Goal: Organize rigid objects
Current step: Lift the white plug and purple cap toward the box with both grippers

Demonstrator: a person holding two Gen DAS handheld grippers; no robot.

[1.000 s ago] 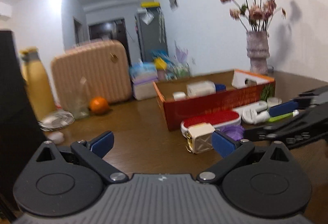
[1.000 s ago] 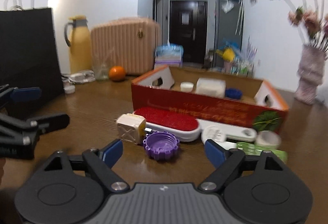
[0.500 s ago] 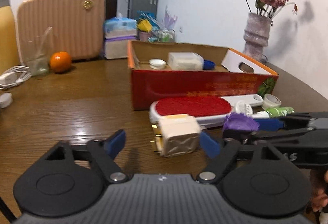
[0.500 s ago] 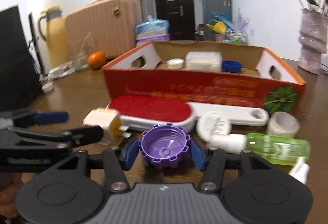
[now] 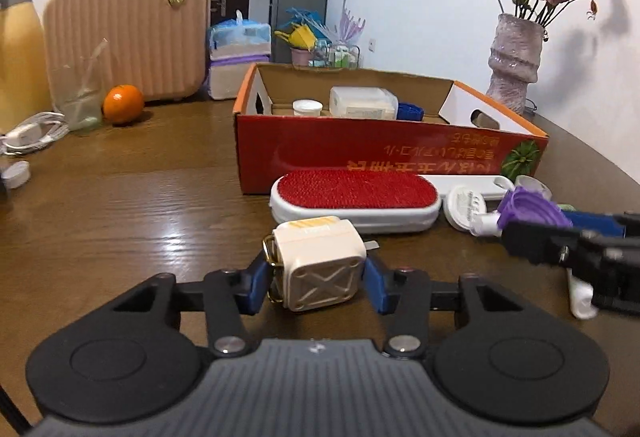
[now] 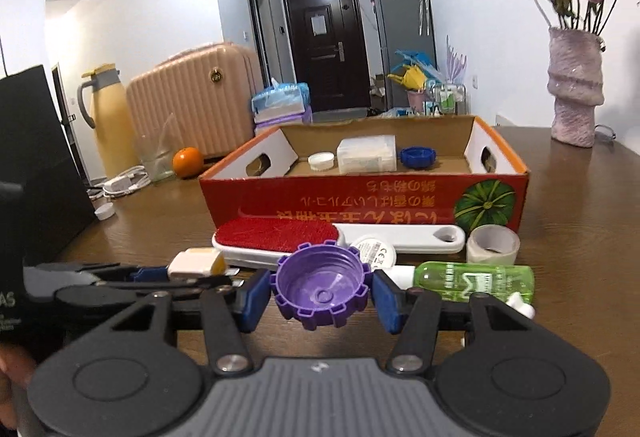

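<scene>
A cream cube-shaped plug adapter sits on the wooden table between the blue pads of my left gripper. The jaws are closing, and both pads touch its sides. My right gripper is shut on a purple ribbed cap, open side facing the camera. In the left wrist view that cap shows at the right, held in the right gripper. Just behind stands the red cardboard box, which holds a white lid, a clear tub and a blue cap. The left gripper appears low left in the right wrist view.
In front of the box lie a red lint brush, a white disc, a tape roll and a green bottle. A vase stands far right. An orange, a glass, a suitcase, a charger cable and a black bag are at left.
My left gripper came forward around the cream adapter and narrowed its jaws onto it. My right gripper shut on the purple cap and shifted with it.
</scene>
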